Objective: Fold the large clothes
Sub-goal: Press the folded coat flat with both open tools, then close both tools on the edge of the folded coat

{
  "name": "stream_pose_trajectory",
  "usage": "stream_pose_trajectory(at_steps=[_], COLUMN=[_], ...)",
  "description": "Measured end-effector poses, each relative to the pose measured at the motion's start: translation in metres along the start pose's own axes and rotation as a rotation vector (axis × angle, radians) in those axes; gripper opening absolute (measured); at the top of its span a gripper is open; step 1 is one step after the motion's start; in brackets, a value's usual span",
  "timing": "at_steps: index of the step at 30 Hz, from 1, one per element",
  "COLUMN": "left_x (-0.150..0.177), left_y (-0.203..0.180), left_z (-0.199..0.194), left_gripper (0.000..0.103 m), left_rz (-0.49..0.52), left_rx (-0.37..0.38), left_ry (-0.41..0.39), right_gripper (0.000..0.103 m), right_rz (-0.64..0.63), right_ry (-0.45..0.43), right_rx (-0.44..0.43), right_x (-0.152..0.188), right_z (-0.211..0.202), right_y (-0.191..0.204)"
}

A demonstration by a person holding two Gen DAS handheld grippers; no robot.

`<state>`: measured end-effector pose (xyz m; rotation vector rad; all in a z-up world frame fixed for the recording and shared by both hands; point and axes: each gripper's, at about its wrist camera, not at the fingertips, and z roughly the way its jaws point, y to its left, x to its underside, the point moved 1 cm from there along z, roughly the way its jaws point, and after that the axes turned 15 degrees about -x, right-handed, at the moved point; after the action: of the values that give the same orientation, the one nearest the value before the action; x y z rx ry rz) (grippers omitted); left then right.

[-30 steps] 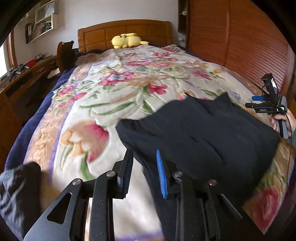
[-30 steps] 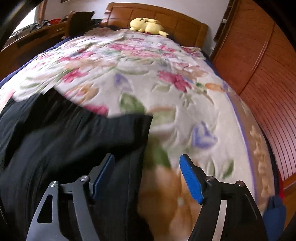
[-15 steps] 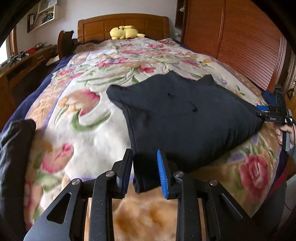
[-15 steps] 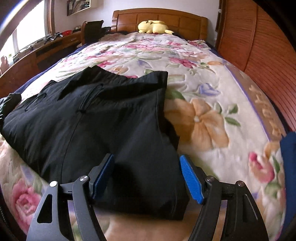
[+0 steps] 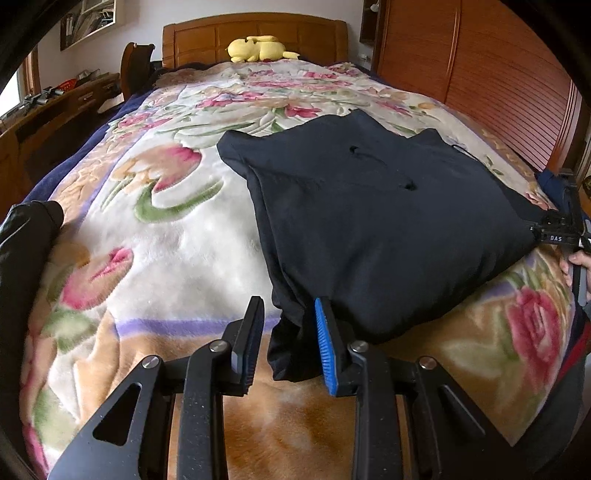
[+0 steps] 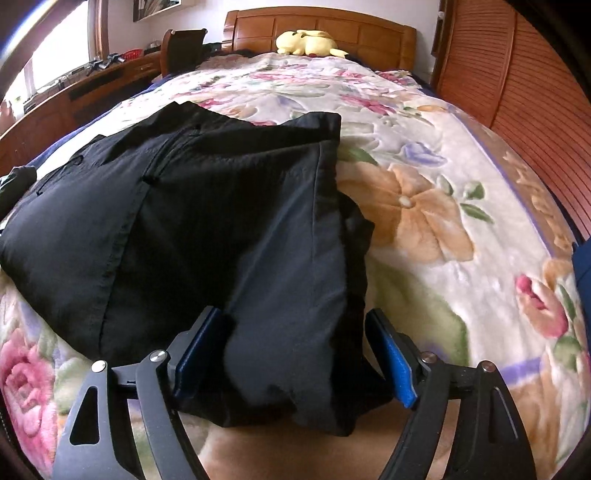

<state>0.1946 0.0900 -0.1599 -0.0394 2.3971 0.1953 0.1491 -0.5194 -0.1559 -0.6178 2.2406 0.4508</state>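
A folded black garment [image 5: 373,229] is lying on the floral blanket [image 5: 177,236] of a bed, near the foot. In the left wrist view its long axis is running from about 11 o'clock at the far corner to 4 o'clock at the near right corner; its top is being shown with two small dark marks, and its far edge is pointing toward the wooden headboard [image 5: 255,35]. A near corner is hanging between the fingers of the left gripper [image 5: 284,339], whose jaws are being held narrowly apart; the cloth is touching the blue pad at the right, while the other pad is standing clear of it, so a firm hold cannot be told. In the right wrist view the garment [image 6: 207,236] is stretching from 6 o'clock toward 11 o'clock, seams running along its length. The right gripper [image 6: 295,354] is being opened, its jaws wide, with the garment's near end lying loose between them. A yellow plush toy [image 6: 306,42] is resting at 12 o'clock against the headboard. Another dark garment [image 5: 26,236] is lying at 9 o'clock in the left view.
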Motion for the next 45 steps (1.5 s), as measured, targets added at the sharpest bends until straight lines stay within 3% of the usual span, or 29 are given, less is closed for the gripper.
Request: stream_pose_trajectory(at_steps=[8,16,25,27,30,33,35,37,45], left_x=[0.011,0.012,0.010,0.007,0.004,0.003,0.000,-0.003,-0.006], left_y=[-0.003,-0.001,-0.009,-0.014,-0.010,-0.003,0.002,0.006,0.011], left_z=[0.001,0.007,0.002,0.002,0.000,-0.006,-0.012,-0.019,-0.057], left_gripper=[0.029,0.029,0.029,0.017,0.009,0.008,0.007,0.007,0.006], left_rz=[-0.024,-0.034,0.002,0.033,0.026,0.007,-0.011,-0.025,-0.029], left_rx=[-0.018,0.017,-0.034,-0.020,0.002,0.021,0.029,0.032,0.056], left_ry=[-0.055,-0.022,-0.020,-0.015,-0.016,-0.031,-0.046,-0.066,-0.132], right_gripper=[0.082,0.082,0.082,0.082,0.081,0.059,0.033,0.023,0.018], right_rz=[-0.006,0.009,0.018,0.032,0.076,0.094,0.068,0.035,-0.021], right_ry=[-0.003,-0.003,0.000,0.007,0.033,0.042,0.029,0.001,-0.080], right_rx=[0.012,-0.010,-0.027,-0.043,-0.094,-0.155,-0.162,-0.154,-0.138], right_x=[0.004,0.005,0.004,0.004,0.004,0.005,0.004,0.004,0.015], right_z=[0.004,0.004,0.006,0.006,0.005,0.000,-0.008,-0.020,-0.068], right_y=[0.005,0.001,0.000,-0.002,-0.006,-0.008,-0.004,0.003,0.023])
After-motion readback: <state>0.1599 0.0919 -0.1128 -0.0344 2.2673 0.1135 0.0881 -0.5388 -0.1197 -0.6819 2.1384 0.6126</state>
